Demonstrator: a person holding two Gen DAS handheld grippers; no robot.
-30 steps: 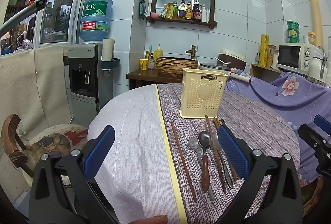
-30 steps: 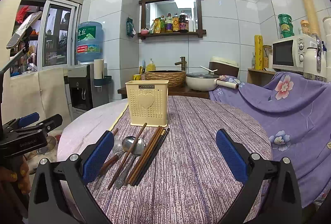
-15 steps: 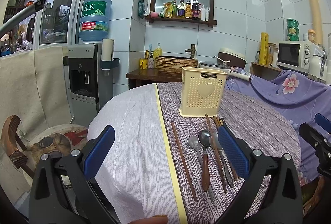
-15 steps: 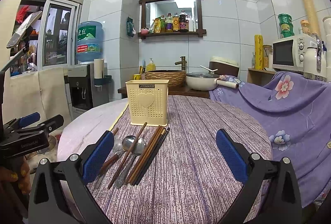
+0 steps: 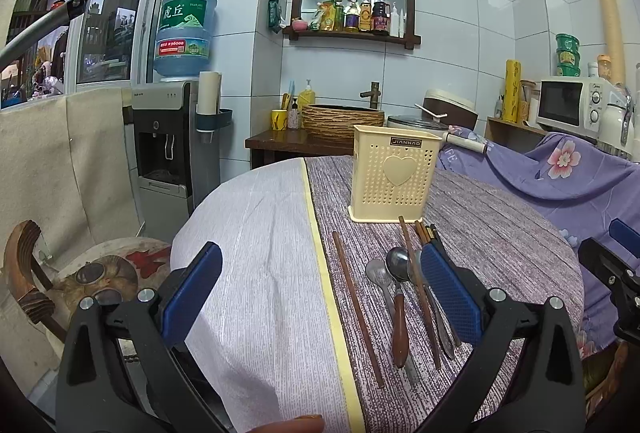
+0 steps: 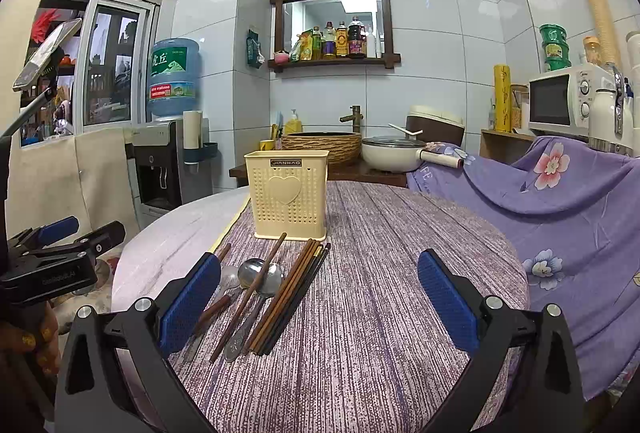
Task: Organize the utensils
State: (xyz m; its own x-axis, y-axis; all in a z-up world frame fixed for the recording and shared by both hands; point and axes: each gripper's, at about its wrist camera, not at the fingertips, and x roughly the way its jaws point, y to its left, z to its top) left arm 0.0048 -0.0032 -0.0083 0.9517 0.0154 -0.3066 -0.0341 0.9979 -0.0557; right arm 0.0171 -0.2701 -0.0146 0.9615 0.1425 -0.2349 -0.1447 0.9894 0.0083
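Utensils (image 6: 256, 293) lie near left tool (image 5: 320, 289) — untouched.

Left claw (image 5: 320, 293) agape — utensils (image 5: 404, 293) before holder (image 5: 394, 179).

I am in a home kitchen. White tiles cover the walls, a wooden shelf (image 6: 334, 61) carries sauce bottles, a microwave (image 6: 568, 101) sits to my right, a water dispenser (image 5: 176, 137) with its blue bottle to my left, and a basin with a tap (image 6: 322, 145) lies beyond my round desk (image 6: 400, 273).
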